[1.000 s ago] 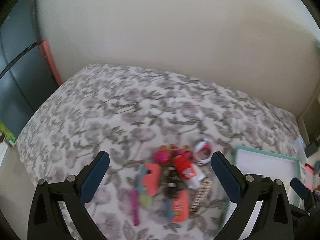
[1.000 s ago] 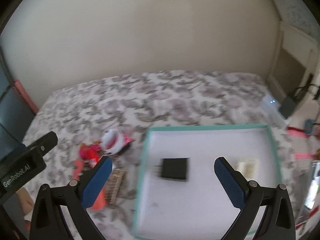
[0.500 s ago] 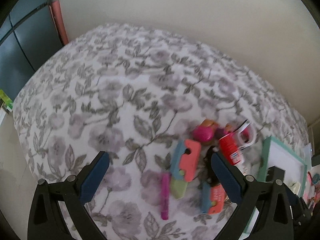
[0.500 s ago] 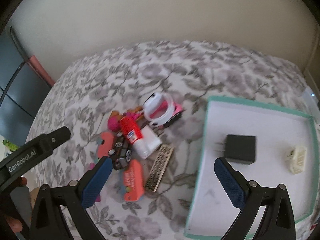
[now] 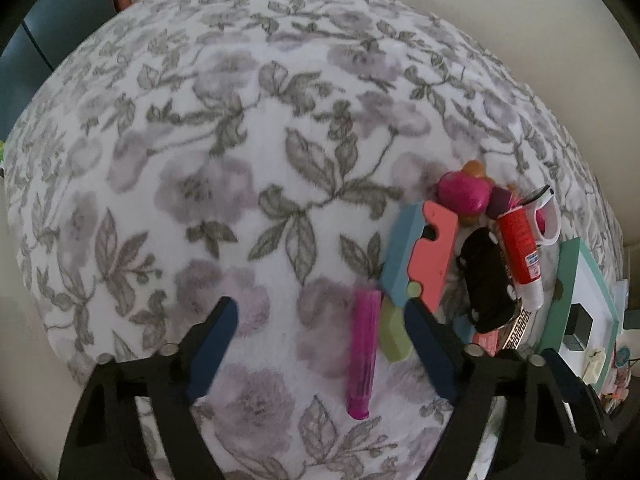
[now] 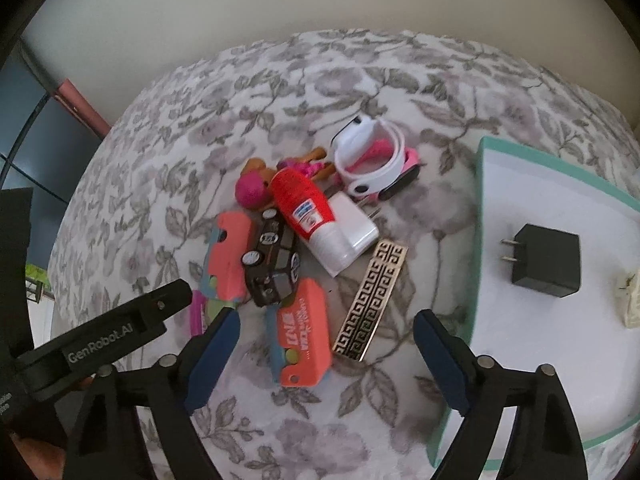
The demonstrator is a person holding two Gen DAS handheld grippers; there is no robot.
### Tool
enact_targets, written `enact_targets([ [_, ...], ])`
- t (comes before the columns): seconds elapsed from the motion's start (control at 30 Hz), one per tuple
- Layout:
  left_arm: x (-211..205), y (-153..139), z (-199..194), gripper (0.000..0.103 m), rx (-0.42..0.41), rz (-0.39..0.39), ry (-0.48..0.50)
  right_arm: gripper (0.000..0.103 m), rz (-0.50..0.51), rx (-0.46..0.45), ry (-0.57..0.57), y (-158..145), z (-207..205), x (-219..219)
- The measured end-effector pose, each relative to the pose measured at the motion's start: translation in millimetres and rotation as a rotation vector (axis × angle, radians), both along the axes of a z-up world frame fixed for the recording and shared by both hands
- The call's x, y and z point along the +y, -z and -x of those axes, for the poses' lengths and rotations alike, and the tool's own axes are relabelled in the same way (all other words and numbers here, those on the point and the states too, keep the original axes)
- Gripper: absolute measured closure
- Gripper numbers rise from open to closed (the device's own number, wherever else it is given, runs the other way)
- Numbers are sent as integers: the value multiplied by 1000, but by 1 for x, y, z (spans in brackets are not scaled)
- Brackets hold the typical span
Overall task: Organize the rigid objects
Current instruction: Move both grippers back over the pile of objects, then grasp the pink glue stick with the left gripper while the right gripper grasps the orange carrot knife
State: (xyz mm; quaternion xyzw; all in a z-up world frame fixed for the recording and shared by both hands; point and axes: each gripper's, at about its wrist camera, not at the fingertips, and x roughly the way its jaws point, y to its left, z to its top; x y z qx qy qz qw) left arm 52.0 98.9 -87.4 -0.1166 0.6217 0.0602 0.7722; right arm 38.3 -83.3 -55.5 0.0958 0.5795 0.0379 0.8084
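Both grippers have dropped closer to the pile since a second ago, when the left view was mostly wall and the right one sat over the tray, and now they point nearly straight down at the floral bedspread (image 5: 248, 128). The left gripper (image 5: 320, 320) has its jaws closing with nothing pinched yet; the magenta marker (image 5: 363, 344) lies loose between the fingers, closer to the right-hand one, and a lime green piece (image 5: 394, 338) sits right against that finger. The right gripper (image 6: 326, 334) is closing too, pads still clear of everything; the orange case (image 6: 304, 332) lies between its fingers and reads "UNO" upside down plus smaller print I can't make out, with the gold Greek-key strip (image 6: 370, 300) just beside it. Past the tips of the right gripper: a black toy car (image 6: 272, 258), another orange case (image 6: 230, 258), a red and white tube (image 6: 310, 216) with a blue label too small to read, a white charger (image 6: 352, 220), a pink-haired doll (image 6: 256, 188) and a white ring holder (image 6: 370, 158). Off to that gripper's right, the teal-rimmed tray (image 6: 480, 240) holds a black plug adapter (image 6: 546, 260) and a cream piece (image 6: 632, 300). The left gripper's body shows in the right view, printed "GenRobot.AI".
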Motion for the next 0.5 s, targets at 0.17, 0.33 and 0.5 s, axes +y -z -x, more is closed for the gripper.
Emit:
enact_targets([
  [0.17, -2, 11, 3, 34, 39, 44, 26, 21, 16, 28, -11, 7, 1, 5],
  [0.33, -5, 13, 6, 51, 39, 91, 46, 28, 5, 36, -4, 6, 1, 3],
  [0.5, -11, 12, 9, 60, 38, 99, 87, 36, -8, 43, -1, 7, 0, 2],
])
